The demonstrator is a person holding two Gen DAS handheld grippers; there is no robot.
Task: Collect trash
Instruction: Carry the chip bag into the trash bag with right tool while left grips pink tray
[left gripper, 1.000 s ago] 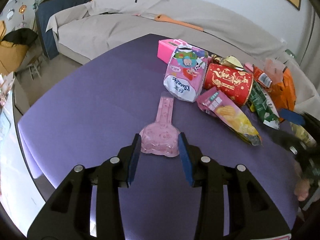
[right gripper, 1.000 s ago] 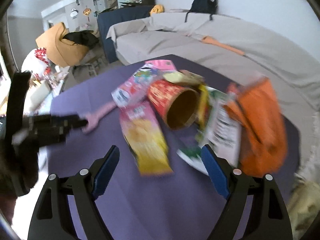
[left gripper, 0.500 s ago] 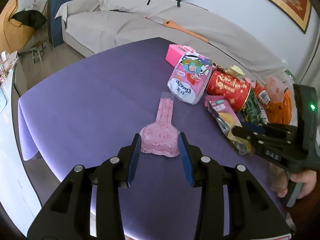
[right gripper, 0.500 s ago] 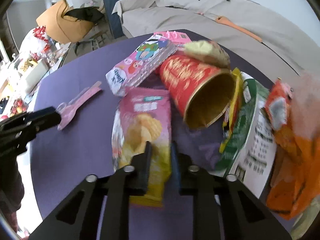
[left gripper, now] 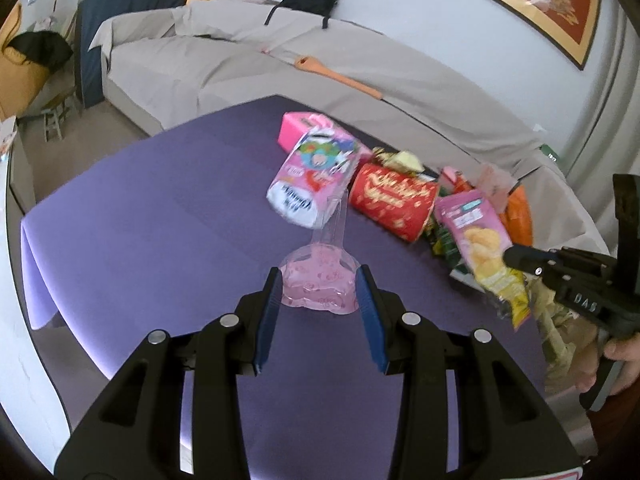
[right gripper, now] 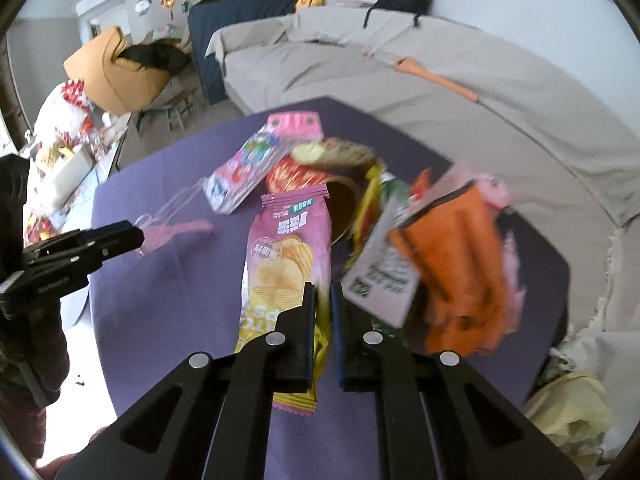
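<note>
My left gripper [left gripper: 318,288] is shut on a clear pink plastic blister pack [left gripper: 318,282] and holds it lifted above the purple table [left gripper: 140,216]. My right gripper [right gripper: 322,300] is shut on a pink and yellow chip bag [right gripper: 286,248] and holds it raised off the table; the bag also shows in the left wrist view [left gripper: 478,240]. Behind lies a trash pile: a pink tissue pack [left gripper: 312,176], a red paper cup [left gripper: 394,200] on its side, a pink box [left gripper: 300,128], green wrappers [right gripper: 380,264] and an orange bag [right gripper: 460,256].
A grey covered sofa [left gripper: 248,64] curves behind the table, with an orange spatula [left gripper: 340,76] on it. A cluttered white shelf [right gripper: 64,160] stands at the left. A pale bag [right gripper: 568,412] sits at the table's right edge.
My right gripper closed on the chip bag and lifted it. My left gripper rose with the blister pack off the table.
</note>
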